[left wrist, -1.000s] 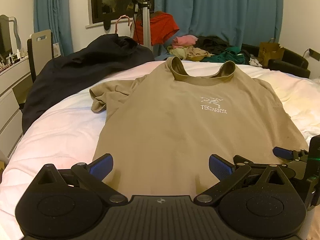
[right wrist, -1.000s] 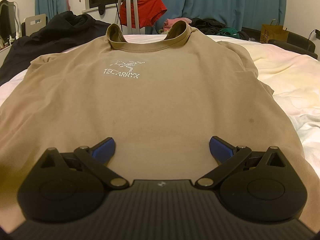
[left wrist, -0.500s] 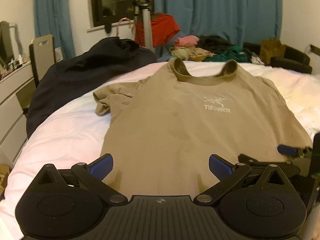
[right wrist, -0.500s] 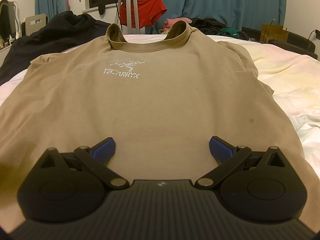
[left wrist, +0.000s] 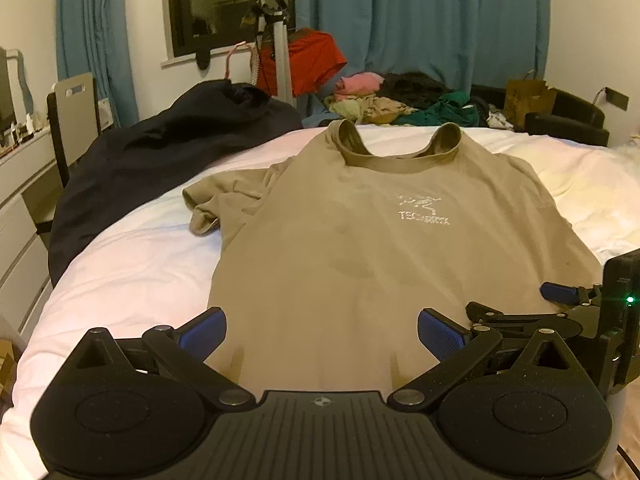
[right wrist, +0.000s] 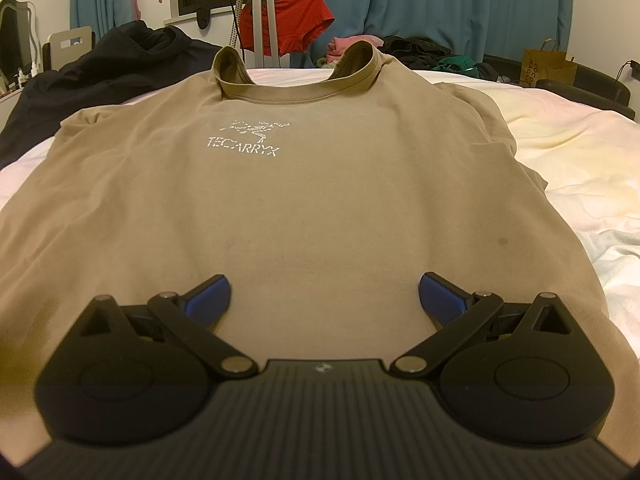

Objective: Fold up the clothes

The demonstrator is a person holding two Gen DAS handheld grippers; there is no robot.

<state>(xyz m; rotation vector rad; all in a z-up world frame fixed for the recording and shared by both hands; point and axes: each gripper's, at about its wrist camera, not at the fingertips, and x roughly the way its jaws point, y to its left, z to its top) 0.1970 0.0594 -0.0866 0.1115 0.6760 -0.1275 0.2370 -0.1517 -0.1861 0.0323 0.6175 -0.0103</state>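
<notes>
A tan T-shirt [left wrist: 360,248] with a white chest logo lies flat, front up, on the white bed [left wrist: 120,264], collar at the far end; it also shows in the right wrist view [right wrist: 320,208]. Its left sleeve [left wrist: 224,200] is crumpled. My left gripper [left wrist: 322,330] is open and empty above the shirt's near hem, left of centre. My right gripper [right wrist: 324,294] is open and empty low over the hem; it shows at the right edge of the left wrist view [left wrist: 560,300].
A dark garment [left wrist: 160,152] is heaped on the bed's far left. A pile of mixed clothes [left wrist: 400,104] lies beyond the bed. A tripod [left wrist: 276,48] with a red garment [left wrist: 312,60] stands by the window. Drawers [left wrist: 20,216] and a chair stand left.
The left gripper has pulled back and risen slightly, so the shirt looks smaller and more of the bed shows. The right gripper has not moved.
</notes>
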